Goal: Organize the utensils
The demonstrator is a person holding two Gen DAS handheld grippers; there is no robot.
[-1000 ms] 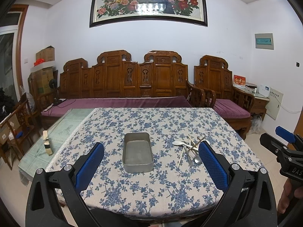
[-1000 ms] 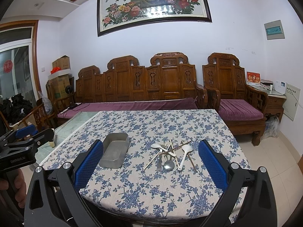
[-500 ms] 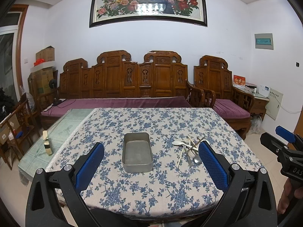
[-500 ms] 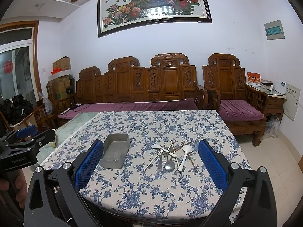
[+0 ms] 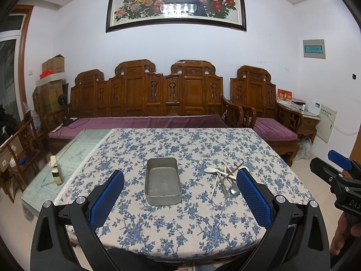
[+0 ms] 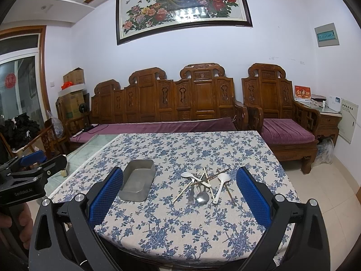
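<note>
Left gripper (image 5: 180,194): we hold it wide apart and empty, above the near edge of the table, with the tin between its blue fingers (image 5: 108,192) in its own view.
Right gripper (image 6: 180,192): we hold it spread wide too, gripping nothing, level with the left one; the utensil pile sits between its blue fingers (image 6: 252,194).
Tin (image 5: 163,184): an empty grey metal rectangular tin, lying flat on the table, long side pointing away from us; this is our landmark.
Utensil pile (image 6: 203,186): just to the right of the tin and apart from it, a loose crossed heap on the cloth.
White spoons (image 6: 222,180): two in the heap, one bowl at the far left of the pile, one at the right.
Metal spoon (image 6: 202,196): at the near side of the heap, bowl toward us.
Chopsticks (image 6: 215,174): several lie crossed over the heap; we cannot count them surely.
Table (image 5: 203,221): under the tin, covered with a blue-flowered cloth.
Wooden bench (image 5: 146,97): beyond the tin, against the wall, with a purple cushion.
</note>
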